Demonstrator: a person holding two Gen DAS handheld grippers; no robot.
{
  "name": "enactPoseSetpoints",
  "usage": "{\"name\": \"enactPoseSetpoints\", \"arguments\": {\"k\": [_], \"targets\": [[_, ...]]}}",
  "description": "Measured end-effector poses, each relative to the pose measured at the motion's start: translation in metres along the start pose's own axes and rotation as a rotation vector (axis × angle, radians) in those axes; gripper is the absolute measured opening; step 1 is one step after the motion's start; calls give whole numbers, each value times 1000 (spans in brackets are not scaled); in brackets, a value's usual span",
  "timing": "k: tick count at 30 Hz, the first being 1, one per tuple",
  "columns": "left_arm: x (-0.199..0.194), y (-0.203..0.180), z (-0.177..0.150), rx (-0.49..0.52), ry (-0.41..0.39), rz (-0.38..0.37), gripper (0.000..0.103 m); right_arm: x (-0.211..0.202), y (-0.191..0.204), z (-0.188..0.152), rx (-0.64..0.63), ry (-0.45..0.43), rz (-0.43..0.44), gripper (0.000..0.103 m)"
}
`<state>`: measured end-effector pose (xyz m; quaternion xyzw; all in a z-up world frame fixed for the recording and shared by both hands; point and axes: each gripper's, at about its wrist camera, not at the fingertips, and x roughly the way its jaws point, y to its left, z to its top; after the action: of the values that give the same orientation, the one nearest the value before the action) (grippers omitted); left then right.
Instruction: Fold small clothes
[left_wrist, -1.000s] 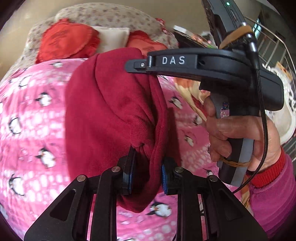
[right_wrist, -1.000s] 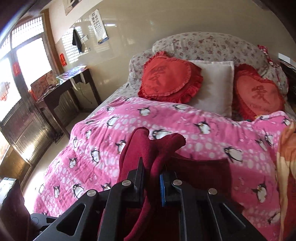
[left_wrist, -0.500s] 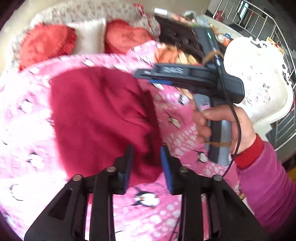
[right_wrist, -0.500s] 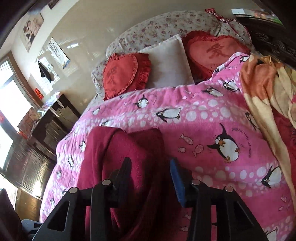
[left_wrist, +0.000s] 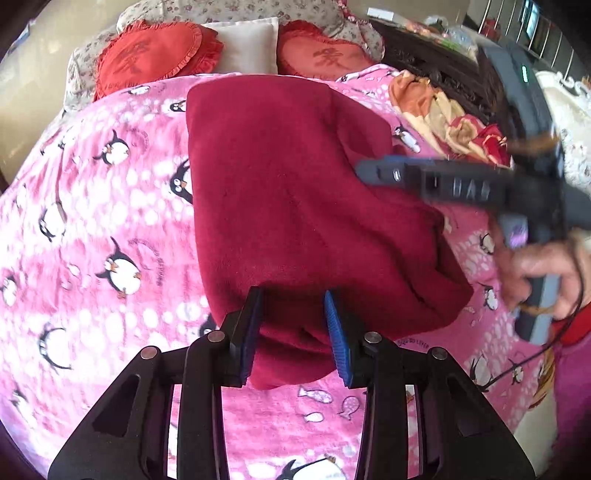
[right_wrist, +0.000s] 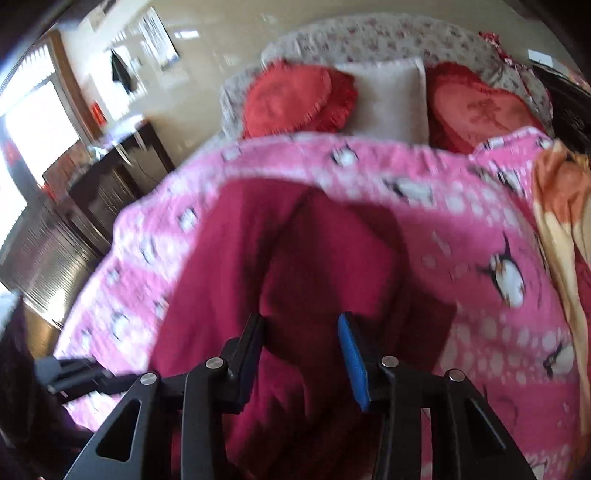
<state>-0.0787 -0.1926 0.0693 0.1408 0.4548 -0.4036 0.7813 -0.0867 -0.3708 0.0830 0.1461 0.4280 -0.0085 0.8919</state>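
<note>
Open pink penguin-print blanket left & in front of dark red fleece garment. Right side crowded: crumpled orange-yellow cloth. Far end blocked by red heart-shaped cushions & cream pillow.

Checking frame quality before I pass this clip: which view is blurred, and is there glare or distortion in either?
Left wrist view: mostly sharp on the red garment; only the right gripper and the hand holding it are smeared; fisheye bends the bed's edges. Right wrist view: motion blur throughout, penguin blanket streaked; the window at left is blown out white.
</note>
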Motion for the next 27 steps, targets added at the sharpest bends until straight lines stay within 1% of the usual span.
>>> {"name": "enactPoseSetpoints", "arguments": {"k": [1,4,5,6,7,8,9,10,12,14,15,16,17,18,19,21,23,25,27], "targets": [[1,-1,-3,7,-7,6,34,1,-3,-8,-9,-10,-17,35],[-5,-6,-4,37,-3,38,34,-11,-6,-19,-2,-24,-51,34],[-9,-4,-3,30,-3,34,34,-18,-3,-20,3,-25,-73,35],[-12,-2,-3,18,-6,26,34,-28,0,-23,6,-39,-71,35],[-15,3,-3,-3,-10,21,34,-38,4,-27,9,-51,-43,35],[-14,7,-3,-16,-6,22,34,-47,10,-33,12,-56,13,35],[-14,11,-5,-31,3,28,34,-53,15,-39,6,-55,48,35],[-14,12,-7,-44,7,30,34,-57,20,-46,-9,-55,69,35],[-16,12,-12,-57,4,38,34,-61,36,-60,-53,-50,68,36],[-17,9,-14,-50,-1,48,34,-57,47,-75,-103,-29,40,35],[-18,7,-15,-42,-4,56,34,-52,48,-82,-118,-5,11,35],[-18,5,-15,-38,-5,59,34,-45,45,-88,-117,23,-32,34],[-17,3,-15,-37,1,57,34,-36,38,-95,-96,69,-101,34],[-18,2,-15,-37,6,60,34,-32,31,-99,-71,87,-125,34],[-20,0,-14,-36,2,63,34,-32,23,-101,-27,86,-103,34],[-26,0,-14,-35,-10,60,34,-48,16,-103,61,47,-27,34],[-30,2,-15,-39,-15,64,34,-71,20,-101,67,-25,-6,34],[-31,4,-16,-46,-18,71,34,-88,26,-100,58,-65,13,34],[-29,6,-18,-53,-9,78,34,-97,35,-97,57,-91,79,34]]}}
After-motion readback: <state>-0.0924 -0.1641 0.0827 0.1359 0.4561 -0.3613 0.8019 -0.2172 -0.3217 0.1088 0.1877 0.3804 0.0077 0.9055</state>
